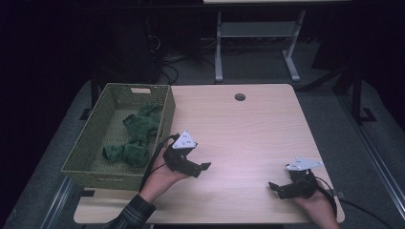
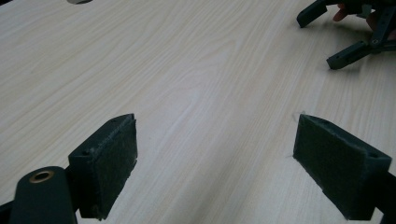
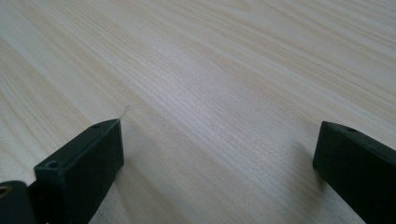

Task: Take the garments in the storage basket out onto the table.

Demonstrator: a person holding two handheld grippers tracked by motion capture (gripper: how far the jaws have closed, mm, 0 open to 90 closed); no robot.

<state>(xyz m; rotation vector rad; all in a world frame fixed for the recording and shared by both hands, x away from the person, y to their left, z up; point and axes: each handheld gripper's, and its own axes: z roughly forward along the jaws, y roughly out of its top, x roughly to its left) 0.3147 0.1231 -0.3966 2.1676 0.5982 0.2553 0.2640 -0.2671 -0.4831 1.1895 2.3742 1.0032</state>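
The green cloths (image 1: pixel 136 138) are seen lying in the basket (image 1: pixel 86 157); both tongs, left (image 1: pixel 203 168) and right (image 1: pixel 273 187), are held open and empty (apparently finished) over the worktop (image 1: pixel 239 138).

The left hand-held gripper (image 2: pixel 215 163) is seen with its black padded jaws spread wide above the pale worktop (image 2: pixel 187 70). The right hand-held gripper (image 2: pixel 322 37), jaws apart, is seen top right.
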